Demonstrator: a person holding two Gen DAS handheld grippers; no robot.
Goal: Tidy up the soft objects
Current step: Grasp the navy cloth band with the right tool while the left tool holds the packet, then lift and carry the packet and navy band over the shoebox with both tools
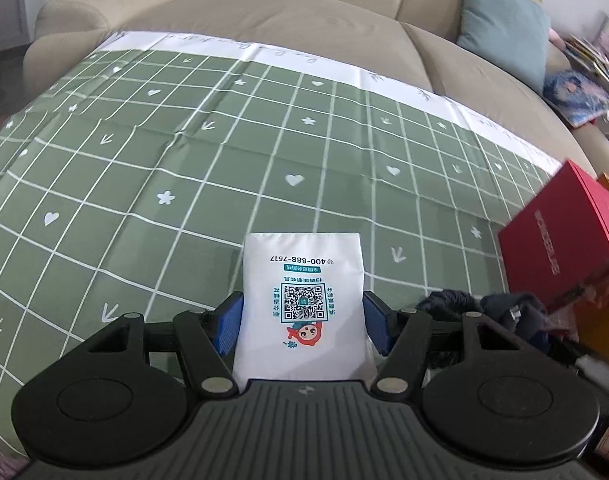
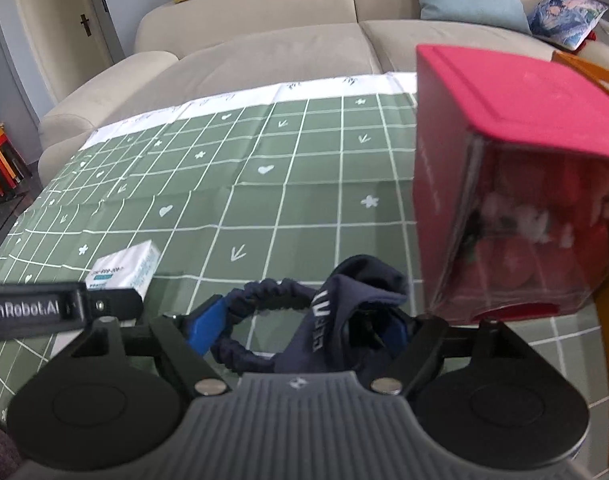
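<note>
The left tongs [image 1: 302, 322] are clamped on a white tissue pack [image 1: 302, 292], both blue pads against its sides at lower centre of the left view, above the green checked cloth [image 1: 184, 160] on the worktop. In the right view the same pack shows at lower left. The right tongs [image 2: 304, 320] stand apart at lower centre; a navy cloth item [image 2: 332, 312] with a scrunched elastic band lies between the pads, which do not press it. A red box [image 2: 504, 180] stands just beside it at right. A beige sofa [image 2: 264, 52] fills the upper frame.
</note>
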